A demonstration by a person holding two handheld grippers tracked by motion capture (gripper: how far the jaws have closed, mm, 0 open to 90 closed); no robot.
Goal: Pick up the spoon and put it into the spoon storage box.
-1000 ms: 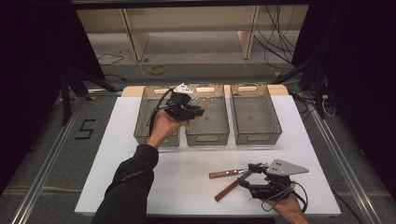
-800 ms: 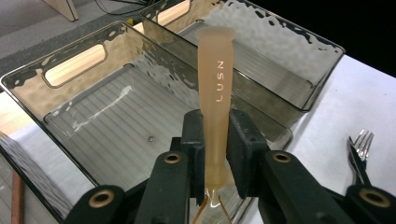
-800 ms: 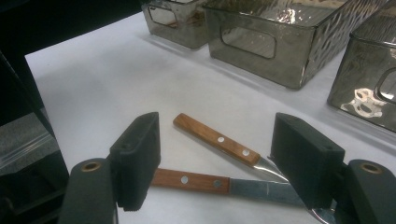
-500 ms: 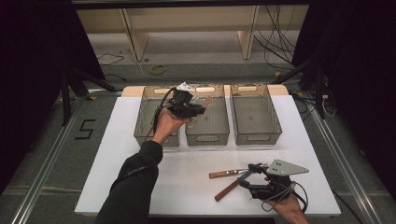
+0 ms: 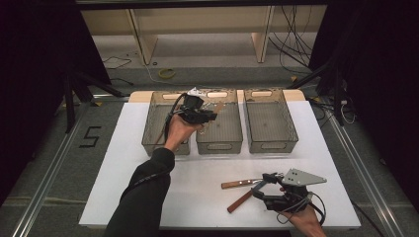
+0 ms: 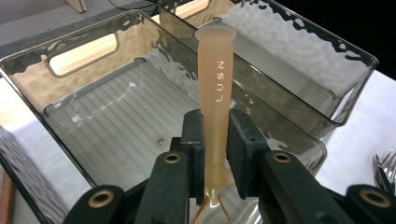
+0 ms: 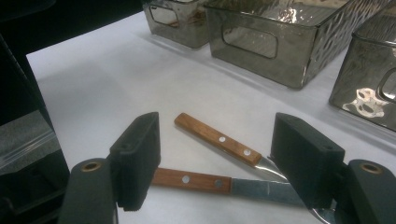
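Left gripper view: left tool (image 6: 215, 154) clamps a translucent handle (image 6: 215, 93) embossed "LUSN".

Left gripper (image 5: 210, 116) over middle bin (image 5: 220, 140); knives (image 5: 240, 183) beside right gripper (image 5: 260, 186)

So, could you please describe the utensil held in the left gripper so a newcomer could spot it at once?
Look to the three smoky clear bins at the back of the white table. Over the middle bin, the left gripper clamps a pale peach handle with raised lettering, unlike the two wooden-handled knives lying near the right gripper.
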